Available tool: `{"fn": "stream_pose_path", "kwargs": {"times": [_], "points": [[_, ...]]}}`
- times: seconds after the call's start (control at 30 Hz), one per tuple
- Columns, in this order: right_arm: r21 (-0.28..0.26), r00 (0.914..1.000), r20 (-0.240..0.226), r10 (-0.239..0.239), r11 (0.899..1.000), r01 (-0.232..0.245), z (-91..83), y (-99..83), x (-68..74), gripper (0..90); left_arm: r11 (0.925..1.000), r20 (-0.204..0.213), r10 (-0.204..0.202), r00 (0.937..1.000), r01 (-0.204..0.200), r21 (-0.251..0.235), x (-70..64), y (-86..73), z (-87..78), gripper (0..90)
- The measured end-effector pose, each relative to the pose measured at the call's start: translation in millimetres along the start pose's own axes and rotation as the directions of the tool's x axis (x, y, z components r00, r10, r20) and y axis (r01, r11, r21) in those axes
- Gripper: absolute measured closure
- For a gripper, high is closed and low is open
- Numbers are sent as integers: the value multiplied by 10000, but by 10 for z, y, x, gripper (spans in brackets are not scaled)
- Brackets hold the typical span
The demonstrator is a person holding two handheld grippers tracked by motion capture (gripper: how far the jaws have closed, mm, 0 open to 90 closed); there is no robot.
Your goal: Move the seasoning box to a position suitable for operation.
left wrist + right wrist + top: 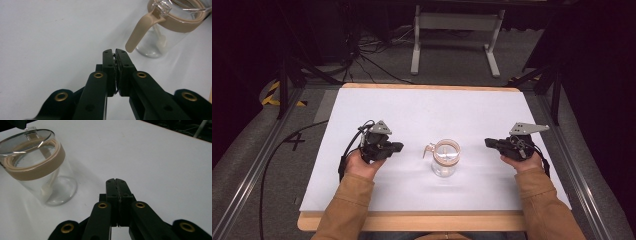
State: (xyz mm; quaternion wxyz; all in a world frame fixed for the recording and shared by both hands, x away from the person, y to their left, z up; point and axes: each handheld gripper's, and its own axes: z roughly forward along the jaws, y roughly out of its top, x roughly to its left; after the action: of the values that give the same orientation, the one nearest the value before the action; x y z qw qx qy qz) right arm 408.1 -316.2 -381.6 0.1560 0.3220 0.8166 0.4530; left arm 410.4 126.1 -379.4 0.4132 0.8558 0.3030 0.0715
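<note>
Right now the glass jar (445,159) stands upright near the middle of the white sheet (412,110), between the two grippers and apart from both. The left gripper (398,146) has its jaws pressed together, empty, with its tips pointing at the jar's tan lever (140,31); the right gripper (488,142) is likewise closed on nothing, aimed at the jar from the other side. The likely trouble is a push on the lever or the tan band (37,170) with closed jaws: the jar looks light and smooth, so it could skid on the sheet or tip, and its clear lid (23,141) could jolt. The sheet covers a wooden table (412,220); beyond it lie grey floor, cables (367,55) and a white metal stand (457,30) in a dark room.
</note>
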Motion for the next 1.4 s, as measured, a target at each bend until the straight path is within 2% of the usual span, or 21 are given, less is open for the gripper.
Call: {"fn": "stream_pose_path", "kwargs": {"times": [0.2,0.3,0.33,0.43,0.57,0.7,0.73,0.8,0.9,0.97,1.1,1.4], "points": [[-21,9999,-69,-101,9999,101,-4,-3,4,897,9998,194,209,9996,-207,-83,-49,30,0,850],[-43,9999,-79,-120,9999,119,-4,-4,15,896,9991,253,389,9989,-392,143,-88,54,12,875],[-51,9999,-116,-112,9999,111,-5,-8,17,896,9987,416,478,9980,-485,181,-102,63,17,894],[-45,9998,-167,-88,10000,87,-1,-13,23,896,9963,824,748,9938,-780,363,-174,102,30,897],[20,9996,-253,-102,9999,102,27,-12,50,897,9913,1372,1152,9838,-1227,473,-279,162,50,897],[47,9996,-246,-141,9999,142,47,-11,54,897,9900,1655,1169,9793,-1282,587,-323,182,88,897],[74,9995,-282,-146,9999,149,54,-10,61,896,9892,1834,1164,9761,-1306,671,-344,187,125,897],[102,9991,-366,-204,9997,208,72,-10,81,896,9882,1919,1182,9743,-1345,739,-363,193,186,897],[138,9989,-416,-237,9996,243,89,-16,100,897,9887,1967,1035,9750,-1225,868,-367,187,290,896],[171,9990,-358,-264,9995,270,97,-19,105,897,9885,1661,1011,9809,-1180,949,-360,167,358,895],[196,9990,-253,-368,9991,373,112,-25,120,897,9903,1592,751,9844,-923,1035,-313,130,475,896],[288,9990,-290,-353,9989,361,140,-59,154,896,9879,1229,488,9912,-660,1401,-324,143,617,898]]}}
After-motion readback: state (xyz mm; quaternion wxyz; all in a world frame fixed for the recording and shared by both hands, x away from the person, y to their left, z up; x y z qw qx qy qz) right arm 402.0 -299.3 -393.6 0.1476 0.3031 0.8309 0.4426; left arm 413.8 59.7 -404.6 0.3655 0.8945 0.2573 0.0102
